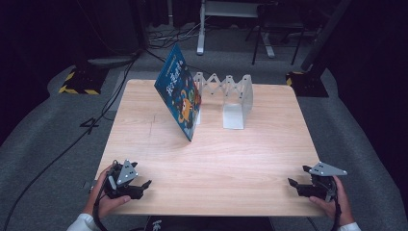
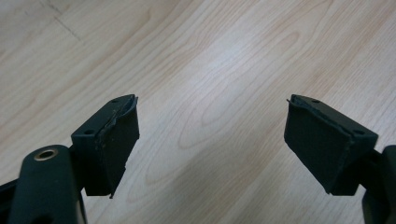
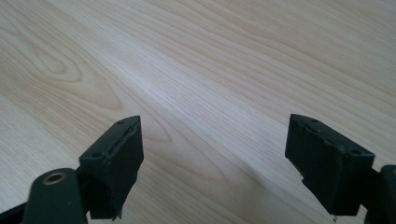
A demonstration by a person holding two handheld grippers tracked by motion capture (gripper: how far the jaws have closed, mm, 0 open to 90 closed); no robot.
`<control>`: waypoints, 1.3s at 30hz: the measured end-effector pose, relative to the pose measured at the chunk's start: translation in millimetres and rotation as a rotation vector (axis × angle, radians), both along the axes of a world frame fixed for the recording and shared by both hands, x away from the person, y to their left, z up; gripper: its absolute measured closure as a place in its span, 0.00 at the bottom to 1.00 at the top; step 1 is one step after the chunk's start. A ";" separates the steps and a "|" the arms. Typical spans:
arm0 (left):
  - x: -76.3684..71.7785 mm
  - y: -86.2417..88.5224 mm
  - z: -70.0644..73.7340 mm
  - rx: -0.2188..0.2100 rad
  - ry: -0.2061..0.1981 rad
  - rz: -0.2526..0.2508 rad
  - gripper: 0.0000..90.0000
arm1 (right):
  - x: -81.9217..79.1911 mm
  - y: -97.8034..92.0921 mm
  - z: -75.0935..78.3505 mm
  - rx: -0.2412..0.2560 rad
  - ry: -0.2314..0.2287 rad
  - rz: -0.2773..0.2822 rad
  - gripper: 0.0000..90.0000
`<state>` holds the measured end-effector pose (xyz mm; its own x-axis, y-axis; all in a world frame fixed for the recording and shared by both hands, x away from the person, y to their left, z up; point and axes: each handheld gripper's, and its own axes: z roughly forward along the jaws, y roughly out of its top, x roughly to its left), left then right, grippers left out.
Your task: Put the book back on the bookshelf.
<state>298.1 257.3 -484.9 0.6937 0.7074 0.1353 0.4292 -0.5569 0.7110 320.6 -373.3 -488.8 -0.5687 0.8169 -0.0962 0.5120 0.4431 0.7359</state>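
Note:
A blue picture book (image 1: 180, 94) stands tilted on the wooden table (image 1: 211, 154), leaning against the left end of a white extendable book rack (image 1: 226, 96) at the back. My left gripper (image 1: 142, 186) rests at the table's front left corner, held by a hand, open with nothing between its jaws. My right gripper (image 1: 298, 178) sits at the front right corner, also open and empty. The left gripper view has bare wood between the spread jaws (image 2: 212, 140). The right gripper view is the same, wide-apart jaws over bare wood (image 3: 212, 158).
The rack's right bookend (image 1: 235, 113) stands free with an open slot beside the book. Beyond the table lie grey carpet, black cables (image 1: 103, 113), a yellow-black striped base (image 1: 77, 84) and white desk legs (image 1: 202, 29).

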 end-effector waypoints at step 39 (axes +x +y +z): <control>5.7 25.1 -20.4 -0.089 0.128 0.117 0.19 | 2.0 -19.9 -16.1 0.076 0.050 -0.085 0.18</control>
<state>303.8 282.3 -505.3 0.6136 0.7894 -0.0155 0.5771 -0.4351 0.6911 322.6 -393.2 -504.9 -0.4999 0.8661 -0.0055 0.5821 0.3406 0.7383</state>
